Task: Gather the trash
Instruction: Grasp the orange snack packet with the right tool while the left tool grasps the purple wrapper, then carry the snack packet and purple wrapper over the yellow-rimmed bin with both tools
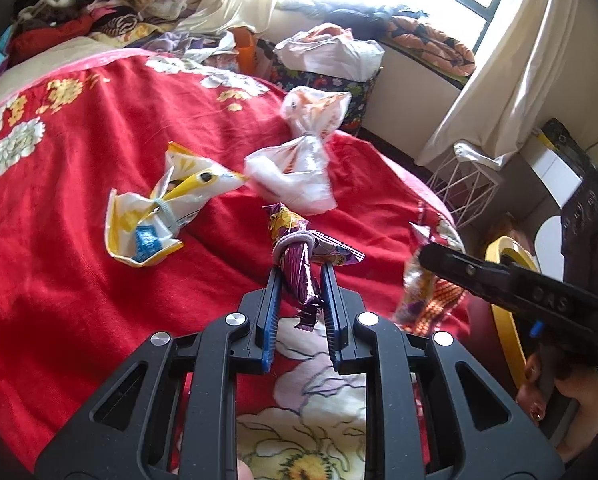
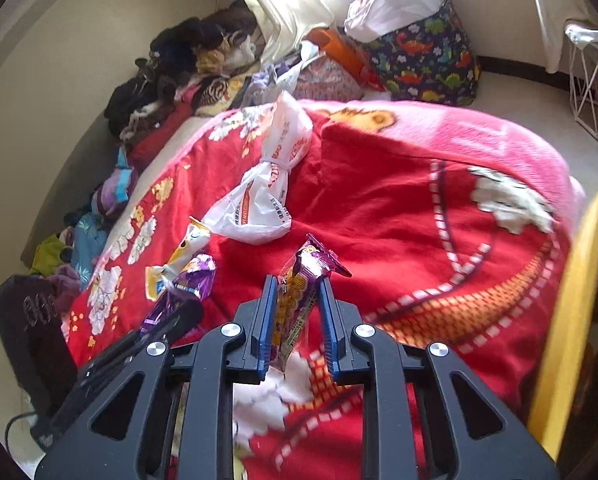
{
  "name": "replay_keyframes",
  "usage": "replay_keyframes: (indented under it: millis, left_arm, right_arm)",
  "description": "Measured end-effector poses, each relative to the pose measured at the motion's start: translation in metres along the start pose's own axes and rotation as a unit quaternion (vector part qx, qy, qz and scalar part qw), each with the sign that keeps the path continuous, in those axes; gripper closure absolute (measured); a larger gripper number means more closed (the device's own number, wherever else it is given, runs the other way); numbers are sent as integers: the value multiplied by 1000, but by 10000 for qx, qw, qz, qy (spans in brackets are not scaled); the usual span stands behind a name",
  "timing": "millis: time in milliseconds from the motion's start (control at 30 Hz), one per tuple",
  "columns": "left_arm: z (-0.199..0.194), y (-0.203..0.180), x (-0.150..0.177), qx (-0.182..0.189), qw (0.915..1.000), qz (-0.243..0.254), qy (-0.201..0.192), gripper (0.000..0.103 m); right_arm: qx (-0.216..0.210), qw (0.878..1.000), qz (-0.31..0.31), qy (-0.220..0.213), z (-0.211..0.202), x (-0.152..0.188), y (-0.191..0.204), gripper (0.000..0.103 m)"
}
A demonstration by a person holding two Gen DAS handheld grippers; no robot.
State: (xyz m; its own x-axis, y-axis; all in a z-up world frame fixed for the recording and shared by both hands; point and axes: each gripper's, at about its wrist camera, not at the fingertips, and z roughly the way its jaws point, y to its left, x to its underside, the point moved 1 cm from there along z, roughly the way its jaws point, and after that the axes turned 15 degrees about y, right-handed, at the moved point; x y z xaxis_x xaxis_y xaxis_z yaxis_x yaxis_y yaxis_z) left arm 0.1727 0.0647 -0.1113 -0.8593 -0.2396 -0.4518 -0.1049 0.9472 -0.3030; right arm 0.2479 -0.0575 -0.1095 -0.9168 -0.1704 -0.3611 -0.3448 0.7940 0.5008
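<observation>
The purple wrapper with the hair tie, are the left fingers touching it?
Touching. In the left wrist view the purple wrapper sits pinched between the left gripper's blue fingers.

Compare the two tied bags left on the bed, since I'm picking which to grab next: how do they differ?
The yellow-printed bag is tied with a pale band; the white plastic bag is knotted with its own plastic and carries orange print. The white one looks larger and lies farther off. Both lie crumpled on the red blanket.
</observation>
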Motion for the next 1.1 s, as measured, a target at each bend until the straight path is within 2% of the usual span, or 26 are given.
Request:
replay_keyframes:
  millis: [300, 667, 1100]
  left_arm:
    - [-9, -33, 3, 161, 9990, 403, -49, 89]
    - [-17, -77, 8, 381, 9951, 910, -93, 89]
    - [-24, -117, 18, 533, 9886, 1399, -139, 89]
  right_arm:
    - [89, 9994, 92, -323, -48, 30, -22, 83]
    - [392, 9965, 68, -738, -99, 48, -36, 83]
    - [580, 9911, 406, -1125, -144, 67, -72, 83]
